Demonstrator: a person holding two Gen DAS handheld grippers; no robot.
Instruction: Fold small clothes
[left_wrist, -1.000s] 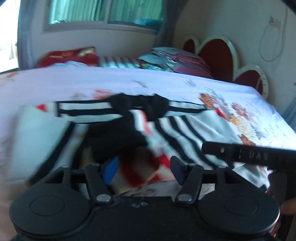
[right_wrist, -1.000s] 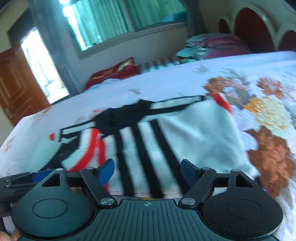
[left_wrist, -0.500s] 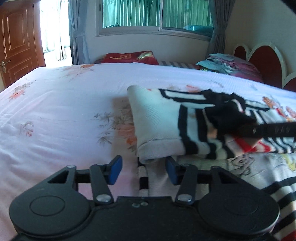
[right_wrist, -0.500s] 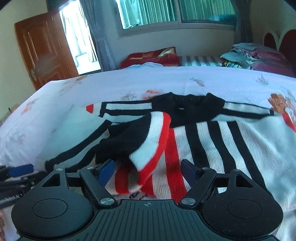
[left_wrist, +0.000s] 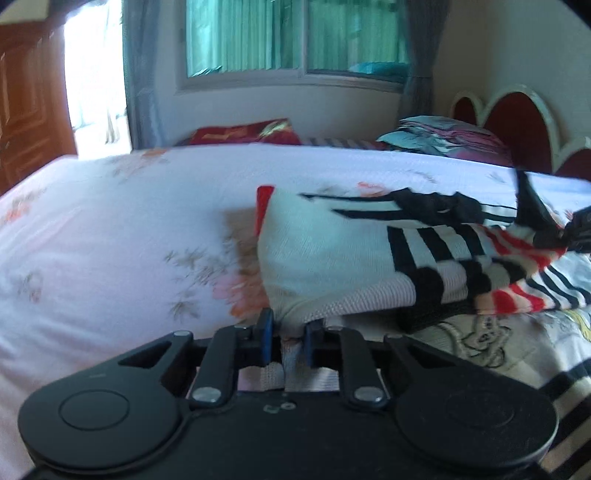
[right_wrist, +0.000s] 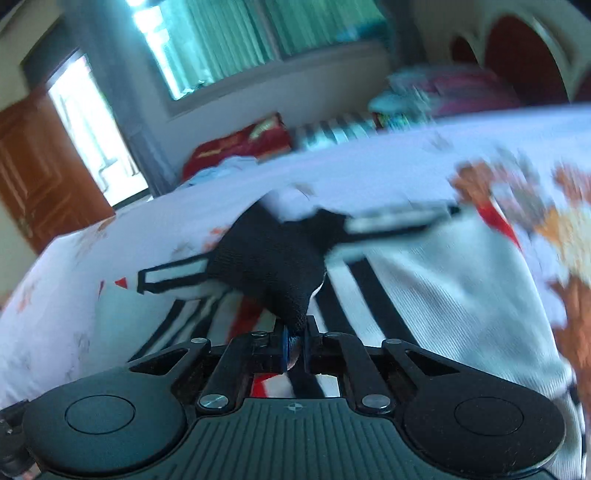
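Both grippers' jaws have just been closing, and each now has cloth between them, unlike half a second ago when they stood open. Left gripper (left_wrist: 287, 341) pinches the white hem of the sweater (left_wrist: 332, 258) at lower centre. Right gripper (right_wrist: 294, 341) clamps its black collar part, pulled taut. Sweater lies mid-frame on the floral bedsheet (left_wrist: 110, 240).

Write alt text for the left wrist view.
The left gripper, its jaws just closed, pinches the near white edge of a striped sweater lying on a floral bedsheet. The black, white and red garment stretches right, where it is lifted. Behind are a window, pillows and a red headboard.
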